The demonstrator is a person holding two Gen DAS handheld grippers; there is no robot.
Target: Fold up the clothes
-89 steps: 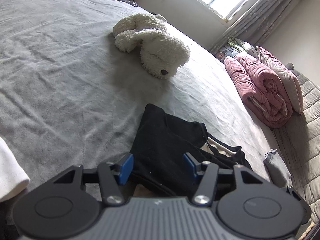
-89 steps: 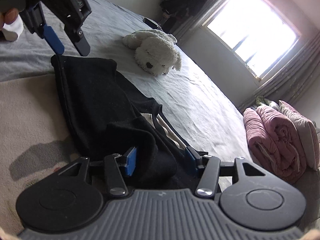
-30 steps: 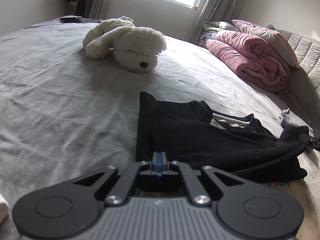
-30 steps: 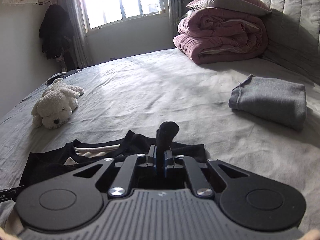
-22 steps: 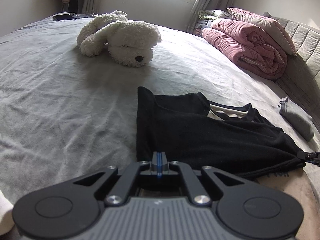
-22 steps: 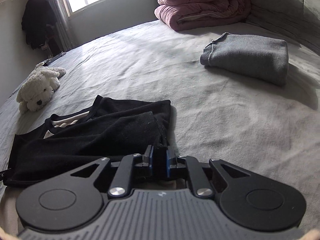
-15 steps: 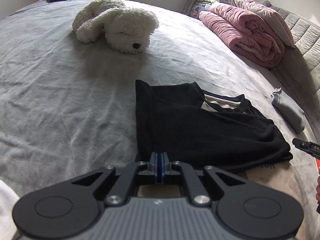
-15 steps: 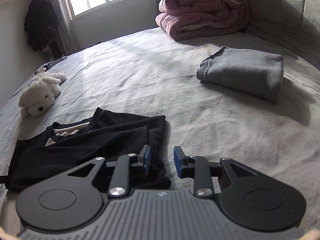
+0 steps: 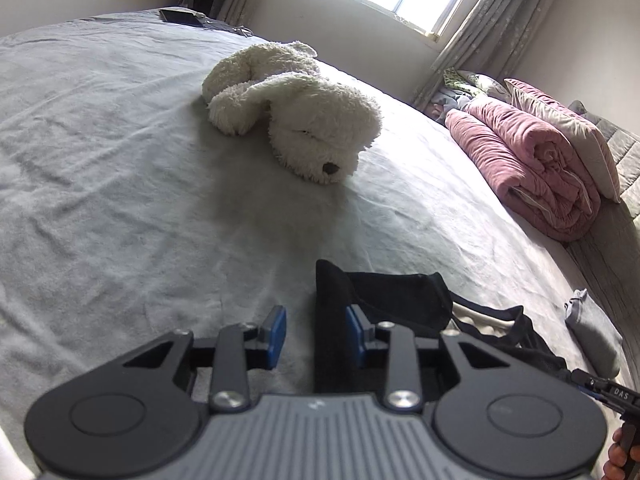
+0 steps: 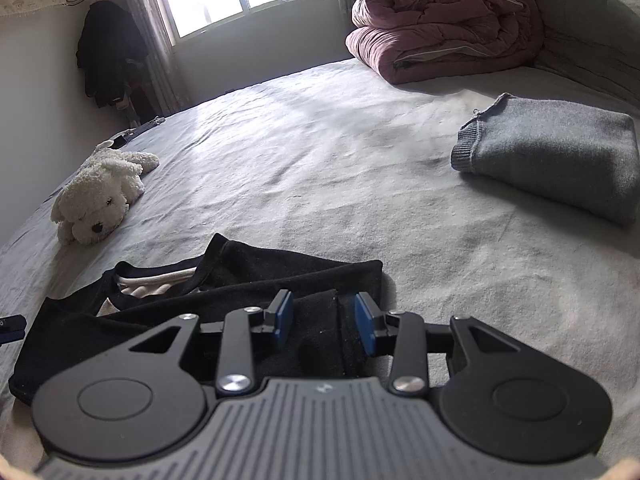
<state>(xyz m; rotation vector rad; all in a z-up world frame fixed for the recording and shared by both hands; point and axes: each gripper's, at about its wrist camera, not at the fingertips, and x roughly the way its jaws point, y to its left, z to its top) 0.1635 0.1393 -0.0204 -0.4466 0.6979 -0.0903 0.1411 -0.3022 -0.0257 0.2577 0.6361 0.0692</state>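
Observation:
A black garment [image 10: 240,304] lies folded flat on the grey bed sheet [image 10: 340,152], with a pale striped lining showing at its neck. In the left wrist view the black garment [image 9: 400,304] has its left edge running between the blue pads. My left gripper [image 9: 316,334] is open and its jaws are opening; the cloth edge lies loose between them, near the right pad. My right gripper [image 10: 325,322] is open too, jaws opening, over the garment's right end, and the cloth below is not pinched.
A white plush dog [image 9: 296,132] lies further up the bed. A folded grey sweater [image 10: 552,160] sits to the right. A rolled pink quilt [image 10: 448,20] and pillow lie by the grey headboard. A dark phone [image 9: 182,17] rests at the far edge.
Both grippers were shut on the garment's folded edge and laid it down on the bed. Both have now opened and let the cloth go, and drawn back a little.

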